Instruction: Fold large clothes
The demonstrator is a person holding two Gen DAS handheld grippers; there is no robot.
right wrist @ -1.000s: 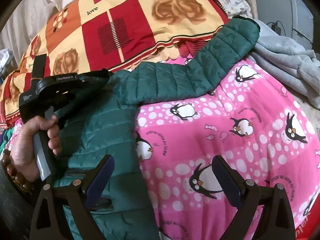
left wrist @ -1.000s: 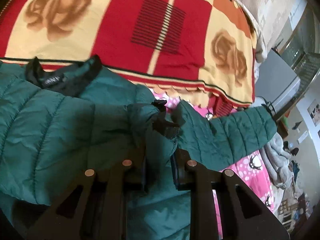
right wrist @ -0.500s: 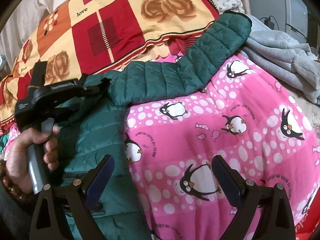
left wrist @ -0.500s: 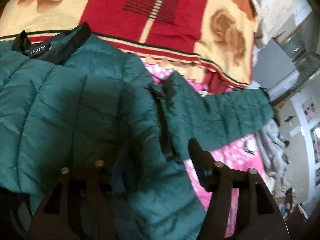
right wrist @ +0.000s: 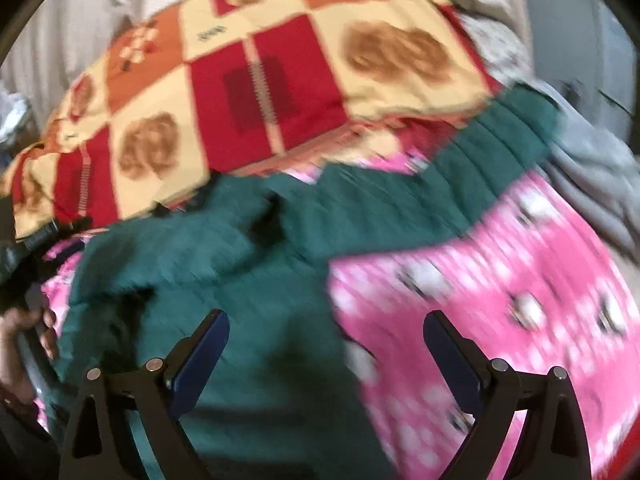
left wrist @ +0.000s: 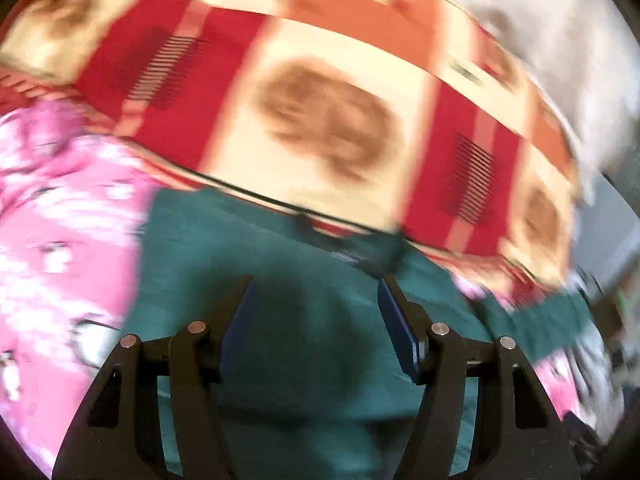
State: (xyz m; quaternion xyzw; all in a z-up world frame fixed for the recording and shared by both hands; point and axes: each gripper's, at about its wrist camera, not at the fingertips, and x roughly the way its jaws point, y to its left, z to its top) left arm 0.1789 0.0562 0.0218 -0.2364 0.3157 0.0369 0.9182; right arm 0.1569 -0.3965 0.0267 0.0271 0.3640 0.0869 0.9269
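A dark green quilted jacket [left wrist: 312,344] lies spread on a pink penguin-print sheet [left wrist: 60,248]. Both views are motion-blurred. My left gripper [left wrist: 314,308] is open and empty above the jacket's body. In the right wrist view the jacket [right wrist: 240,280] fills the lower left, and one sleeve [right wrist: 460,168] stretches up to the right. My right gripper [right wrist: 326,340] is open wide and empty, over the jacket's right edge where it meets the pink sheet [right wrist: 500,288]. The hand holding the left gripper's handle [right wrist: 28,344] shows at the left edge.
A red, orange and cream patchwork blanket with rose prints [left wrist: 320,112] lies behind the jacket, also in the right wrist view [right wrist: 260,72]. A grey garment [right wrist: 592,168] is heaped at the right, past the sleeve end.
My left gripper has let go of the jacket fold it held, opened, and swung left across the jacket. My right gripper has moved left over the jacket's edge, still open.
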